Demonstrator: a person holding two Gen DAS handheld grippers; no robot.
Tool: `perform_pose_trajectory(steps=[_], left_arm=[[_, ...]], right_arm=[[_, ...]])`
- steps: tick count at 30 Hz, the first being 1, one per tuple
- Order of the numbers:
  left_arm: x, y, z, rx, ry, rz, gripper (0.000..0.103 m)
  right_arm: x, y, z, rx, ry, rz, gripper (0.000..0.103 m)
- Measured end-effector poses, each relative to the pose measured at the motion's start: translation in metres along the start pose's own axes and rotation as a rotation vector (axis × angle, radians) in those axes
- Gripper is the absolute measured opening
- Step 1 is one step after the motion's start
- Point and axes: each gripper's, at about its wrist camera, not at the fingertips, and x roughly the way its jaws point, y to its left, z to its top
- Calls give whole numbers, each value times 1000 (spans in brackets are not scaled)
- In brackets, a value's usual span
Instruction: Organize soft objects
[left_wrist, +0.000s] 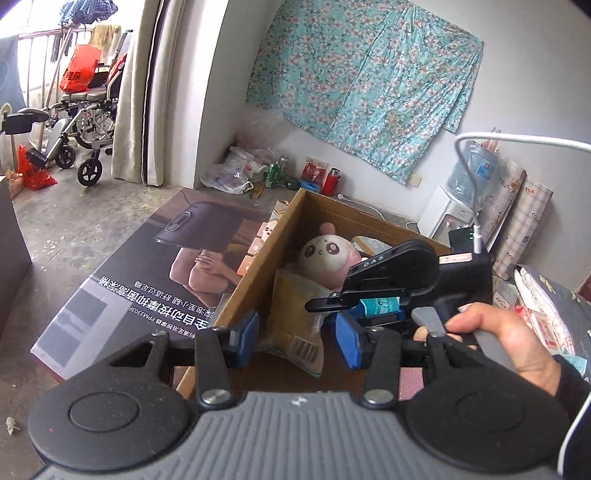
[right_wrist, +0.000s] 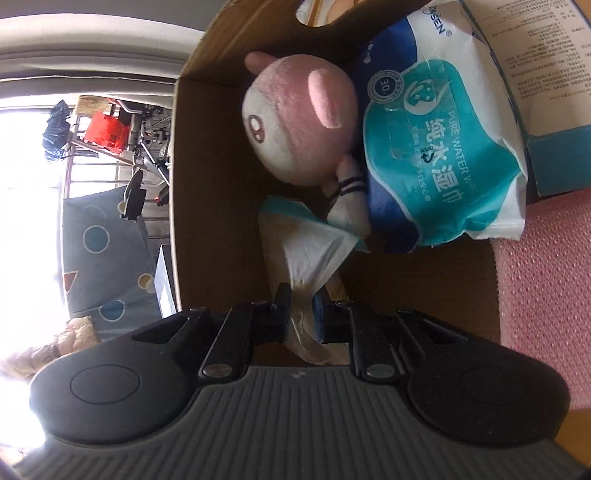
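Left side first: the big flat printed carton (left_wrist: 147, 280) lies on the floor, and pressed against its right edge stands the open cardboard box (left_wrist: 258, 254). The left gripper (left_wrist: 295, 338) hovers at the box's near edge, blue pads apart with nothing between them — open and empty. One pad sits over the box's near-left corner, the other over the interior.

Inside the box, the pink and white plush toy (right_wrist: 295, 110) lies against the far wall, and in the left wrist view its face points up at us. Beside it, toward the right wall, rests the teal pack of wet wipes (right_wrist: 443, 147), touching the plush's striped leg.

Now the right gripper (right_wrist: 301, 314) — it is down inside the box, jaws pinched tight on the crinkled white and yellow packet (right_wrist: 306, 243), which stretches from the pads toward the plush. In the left wrist view that packet (left_wrist: 295, 314) lies at the box's near end, and the person's hand (left_wrist: 509, 339) squeezes the right tool's trigger.

Far right, a pink foam sheet (right_wrist: 543, 273) lies outside the box's wall.
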Motion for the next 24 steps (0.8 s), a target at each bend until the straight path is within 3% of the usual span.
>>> perform_pose_trajectory(steps=[5, 8, 10, 12, 19, 24], left_arm=[[4, -1, -3, 2, 9, -10, 47], [5, -5, -5, 6, 12, -15, 47], [4, -7, -6, 10, 17, -19, 49], [4, -10, -8, 15, 23, -26, 53], [-8, -25, -11, 32, 8, -50, 64], [-18, -49, -16, 72, 5, -105, 71]], right_arm=[[9, 4, 2, -37, -16, -31, 13], [13, 15, 1, -110, -1, -55, 20], [10, 19, 1, -132, 16, -63, 36], [4, 22, -2, -141, 9, -63, 62], [-55, 27, -21, -203, -44, 3, 69], [-125, 16, -42, -258, -124, 87, 73]])
